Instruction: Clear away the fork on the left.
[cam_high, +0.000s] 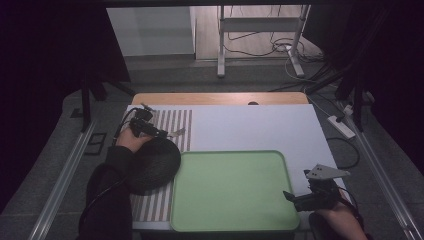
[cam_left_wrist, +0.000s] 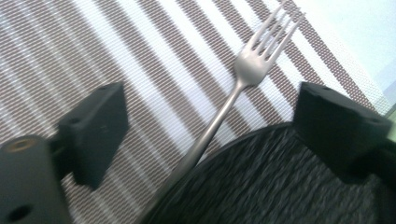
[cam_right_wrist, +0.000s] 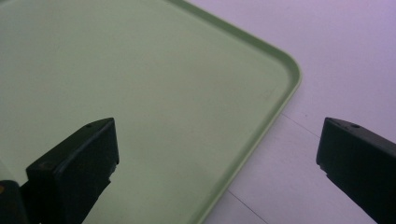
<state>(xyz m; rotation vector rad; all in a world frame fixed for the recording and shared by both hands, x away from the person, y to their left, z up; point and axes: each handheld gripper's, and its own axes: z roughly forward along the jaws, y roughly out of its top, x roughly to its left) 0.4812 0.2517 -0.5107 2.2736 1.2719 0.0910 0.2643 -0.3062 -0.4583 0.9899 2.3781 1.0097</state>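
From the high view, the left gripper (cam_high: 159, 133) sits over the striped placemat (cam_high: 172, 122) at the far left of the table (cam_high: 260, 125), right by the far edge of a dark round plate (cam_high: 152, 165). The fork (cam_high: 176, 133) is just a small silvery glint past the gripper's tip, lying on the mat and too small here to make out the tines. The green tray (cam_high: 230, 192) sits just right of the plate, and the right gripper (cam_high: 292, 197) hangs at the tray's near right corner with nothing between its jaws. In the left gripper view it gets way clearer: the fork (cam_left_wrist: 224, 112) runs diagonally, tines pointing up and to the right, away from the camera, and the handle comes back toward the bottom of the frame. The lower end of the handle disappears along the rim of the plate (cam_left_wrist: 280, 182), so I can't see where it ends. The left gripper (cam_left_wrist: 210, 121) has its jaws spread wide, one on each side of the handle, touching neither it nor anything else; the fork's neck runs right through the gap. The right jaw sits over the plate, the left one over the placemat (cam_left_wrist: 116, 56). In the right gripper view, the right gripper (cam_right_wrist: 217, 144) is also wide open and holding nothing, hanging over the corner of the tray (cam_right_wrist: 140, 84), with the pale table (cam_right_wrist: 327, 56) beyond the rim.
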